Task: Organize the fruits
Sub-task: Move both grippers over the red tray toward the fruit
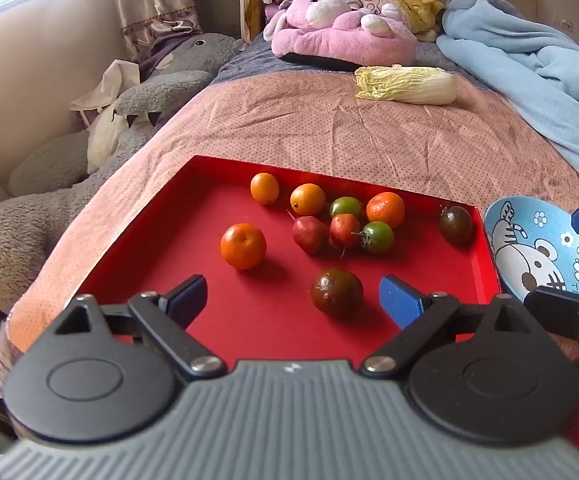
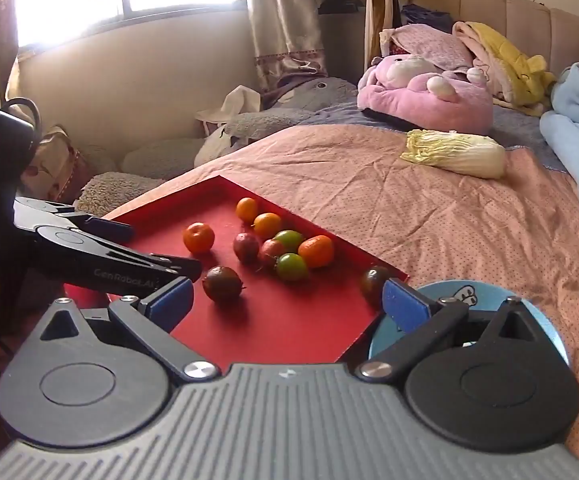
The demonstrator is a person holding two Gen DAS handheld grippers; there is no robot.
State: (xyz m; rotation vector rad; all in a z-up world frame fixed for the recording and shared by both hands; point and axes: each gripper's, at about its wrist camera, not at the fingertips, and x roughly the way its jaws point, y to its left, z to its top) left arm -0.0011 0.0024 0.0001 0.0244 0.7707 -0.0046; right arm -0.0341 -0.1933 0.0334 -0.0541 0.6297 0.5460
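Between left gripper (image 1: 293, 298) pads: nothing, spread wide, hovering over red tray (image 1: 161, 272), dark plum (image 1: 336, 292) just ahead. Right gripper (image 2: 287, 300) wide open too, empty, above tray's near corner w/ blue plate (image 2: 489, 292) beside it. Rest of fruit clustered mid-tray. Risk: round plum rolling off-centre if pads close crooked; soft bedspread (image 1: 329, 128) could tip tray.

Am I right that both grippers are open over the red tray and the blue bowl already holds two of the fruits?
Not quite: the blue bowl holds no fruit, as the left wrist view shows. Both the left gripper and right gripper are open over the red tray.
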